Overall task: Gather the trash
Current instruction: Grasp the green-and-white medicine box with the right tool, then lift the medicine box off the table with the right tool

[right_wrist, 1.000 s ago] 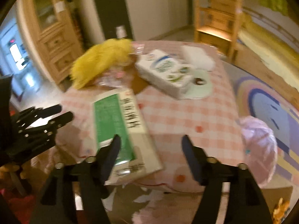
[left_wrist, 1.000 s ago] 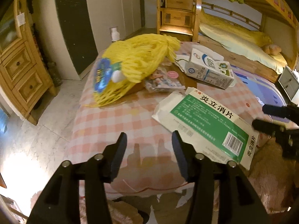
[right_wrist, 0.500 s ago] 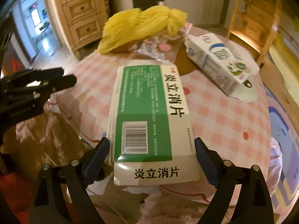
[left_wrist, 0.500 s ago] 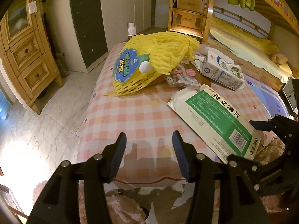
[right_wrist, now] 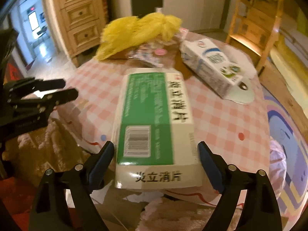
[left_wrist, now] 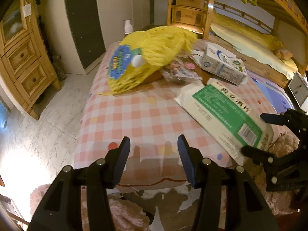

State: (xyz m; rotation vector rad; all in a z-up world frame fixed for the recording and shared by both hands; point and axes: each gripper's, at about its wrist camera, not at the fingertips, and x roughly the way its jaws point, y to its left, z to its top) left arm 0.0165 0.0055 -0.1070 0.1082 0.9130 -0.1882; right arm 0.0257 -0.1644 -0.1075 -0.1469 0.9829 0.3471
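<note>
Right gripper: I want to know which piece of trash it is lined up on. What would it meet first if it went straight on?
Most likely the green-and-white medicine box, whose near end already lies between the open right gripper fingers.

Wooden dresser (left_wrist: 23, 63), bunk bed (left_wrist: 250, 44), checked tablecloth (left_wrist: 150, 119).

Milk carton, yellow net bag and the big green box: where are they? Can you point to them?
milk carton (right_wrist: 211, 65), right wrist view, on its long side panel.
yellow net bag (left_wrist: 154, 53), left wrist view, on the bunched yellow mesh.
green box (right_wrist: 152, 113), right wrist view, on its green top face.
</note>
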